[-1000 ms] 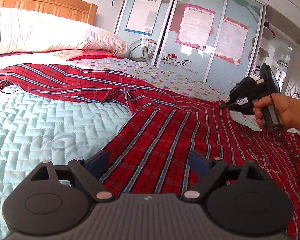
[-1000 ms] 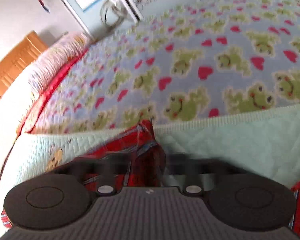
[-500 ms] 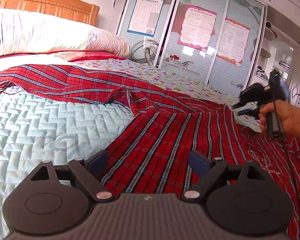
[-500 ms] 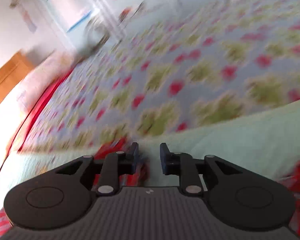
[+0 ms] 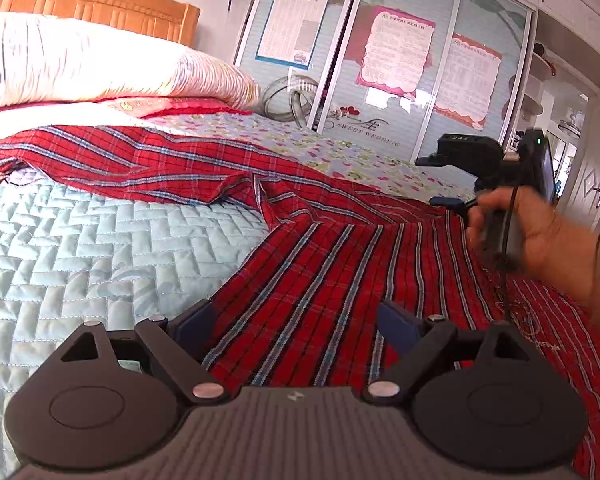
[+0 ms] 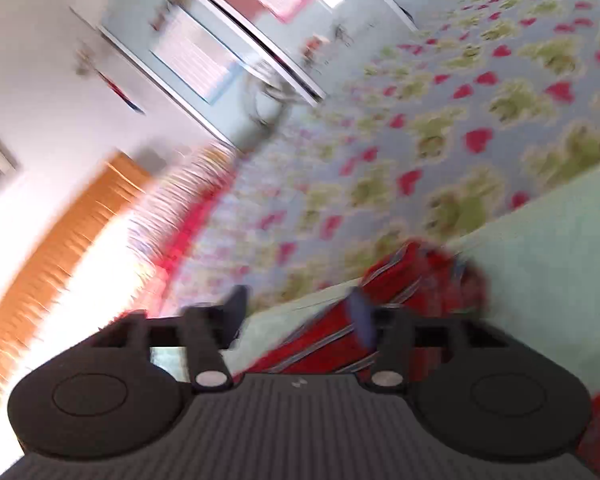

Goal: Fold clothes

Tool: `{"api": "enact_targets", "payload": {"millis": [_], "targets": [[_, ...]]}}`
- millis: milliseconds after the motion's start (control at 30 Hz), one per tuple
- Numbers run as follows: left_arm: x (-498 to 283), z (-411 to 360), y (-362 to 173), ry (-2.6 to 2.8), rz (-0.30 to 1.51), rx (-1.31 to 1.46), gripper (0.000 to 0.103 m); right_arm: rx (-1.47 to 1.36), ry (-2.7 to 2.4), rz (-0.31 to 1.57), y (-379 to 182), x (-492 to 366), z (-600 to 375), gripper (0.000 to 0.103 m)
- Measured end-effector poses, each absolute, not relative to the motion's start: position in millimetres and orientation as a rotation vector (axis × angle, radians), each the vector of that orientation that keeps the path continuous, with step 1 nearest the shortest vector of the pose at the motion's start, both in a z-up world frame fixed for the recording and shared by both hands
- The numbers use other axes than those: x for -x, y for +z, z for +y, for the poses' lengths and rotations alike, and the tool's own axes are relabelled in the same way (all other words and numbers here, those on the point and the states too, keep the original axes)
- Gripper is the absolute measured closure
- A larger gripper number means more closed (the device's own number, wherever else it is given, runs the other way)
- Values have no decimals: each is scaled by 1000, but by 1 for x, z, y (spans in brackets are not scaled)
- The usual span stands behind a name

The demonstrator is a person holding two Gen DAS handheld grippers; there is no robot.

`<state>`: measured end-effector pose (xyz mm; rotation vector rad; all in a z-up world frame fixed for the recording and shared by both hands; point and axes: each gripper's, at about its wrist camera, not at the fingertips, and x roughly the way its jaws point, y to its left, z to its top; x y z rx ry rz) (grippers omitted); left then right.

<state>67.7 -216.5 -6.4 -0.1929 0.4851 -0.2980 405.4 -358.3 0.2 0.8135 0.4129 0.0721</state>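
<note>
A red plaid shirt (image 5: 308, 280) lies spread across the bed, one sleeve stretched toward the pillows. My left gripper (image 5: 296, 320) hovers open just above the shirt's near part, cloth showing between its blue pads, nothing pinched. In the left wrist view a hand holds my right gripper (image 5: 436, 180) over the shirt's far right edge. In the blurred right wrist view my right gripper (image 6: 298, 308) is opening, its jaws wide apart. A bunched fold of the red plaid shirt (image 6: 412, 280) lies by the right finger, not pinched.
A pale blue quilted cover (image 5: 80, 248) lies under the shirt. A frog-and-heart blanket (image 6: 480, 120) covers the bed's far side. White pillows (image 5: 80, 64) and a wooden headboard (image 5: 80, 4) stand at the left. Sliding wardrobe doors (image 5: 400, 60) rise behind the bed.
My right gripper has let go of the bunched red cloth and opened wide, rolling and swinging sideways. My left gripper has stayed where it was, open.
</note>
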Motion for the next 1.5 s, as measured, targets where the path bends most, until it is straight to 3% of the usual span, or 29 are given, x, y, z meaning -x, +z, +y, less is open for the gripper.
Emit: {"api": "enact_targets", "payload": {"millis": [33, 67, 133, 233, 400, 533, 700, 767, 933, 1100, 1400, 1433, 1500], "targets": [[-70, -216, -6, -302, 502, 198, 11, -826, 85, 391, -10, -404, -356, 40], [-73, -216, -6, -306, 519, 203, 11, -823, 82, 380, -25, -406, -356, 48], [-76, -214, -6, -311, 546, 221, 11, -887, 59, 310, -49, -397, -366, 81], [-88, -210, 8, -313, 603, 258, 13, -983, 67, 263, -63, -390, -379, 97], [-151, -212, 75, -370, 561, 255, 12, -951, 59, 281, -61, -393, -377, 95], [-240, -234, 110, -482, 523, 147, 6, -954, 66, 260, -64, -388, -373, 93], [-339, -286, 85, -619, 669, -87, 13, -968, 80, 210, -65, -378, -380, 80], [-367, -289, 74, -635, 730, -111, 30, -967, 94, 207, -65, -379, -380, 75], [-406, -278, 51, -671, 914, -91, 30, -960, 121, 214, -60, -383, -381, 65], [-407, -278, 42, -713, 1016, -139, 30, -950, 126, 230, -56, -388, -380, 63], [-404, -312, 29, -822, 1032, -281, 28, -958, 152, 229, -57, -391, -380, 58], [-400, -315, 30, -826, 1009, -302, 30, -957, 158, 229, -56, -392, -379, 57], [-388, -320, 33, -833, 953, -350, 56, -952, 169, 230, -56, -392, -379, 54]]}}
